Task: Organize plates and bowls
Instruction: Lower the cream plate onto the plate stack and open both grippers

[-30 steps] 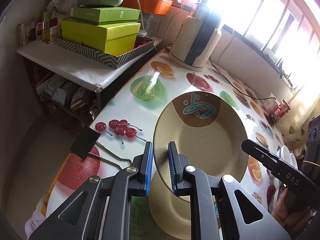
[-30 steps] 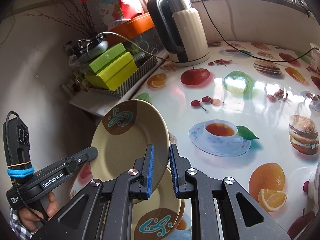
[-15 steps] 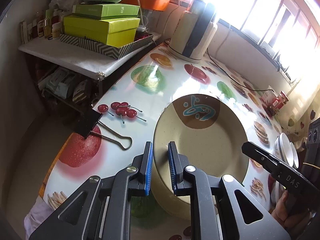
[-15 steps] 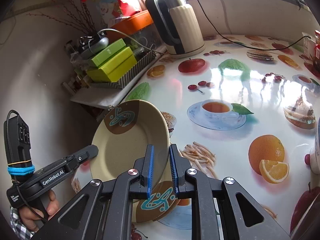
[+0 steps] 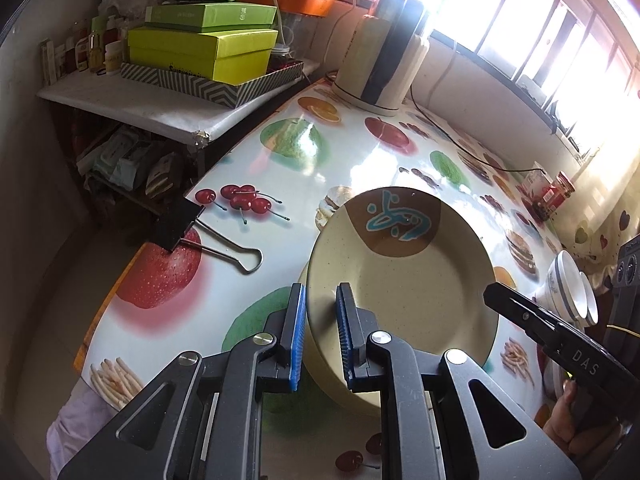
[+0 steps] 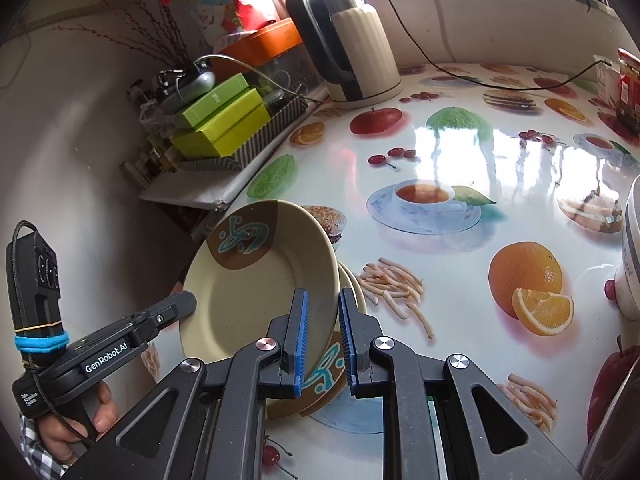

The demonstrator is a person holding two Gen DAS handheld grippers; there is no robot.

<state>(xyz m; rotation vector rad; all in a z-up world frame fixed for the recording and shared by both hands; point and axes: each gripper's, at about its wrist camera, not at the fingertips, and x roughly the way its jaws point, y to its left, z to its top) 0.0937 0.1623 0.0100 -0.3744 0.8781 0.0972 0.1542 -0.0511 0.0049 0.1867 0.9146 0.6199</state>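
- A cream plate with a brown patch and a blue mark is held tilted above the desk, between both grippers
- The left gripper is closed on the plate's near left rim; its blue-padded fingers are pressed on either side of the edge
- The right gripper is closed on the opposite rim, seen in the right wrist view with the edge between its fingers
- In the left wrist view the right gripper's black tip is seen at the plate's right edge, with a hand on its handle
- In the right wrist view the left gripper's tip is seen at the plate's left edge, held by a hand with a checked sleeve
- A stack of like plates is lying on the desk just under the held plate; whether they touch cannot be told
- White bowls are stacked on their side at the right of the desk
- A binder clip is lying at the desk's left edge
- A kettle is standing at the far side, near green boxes on a shelf
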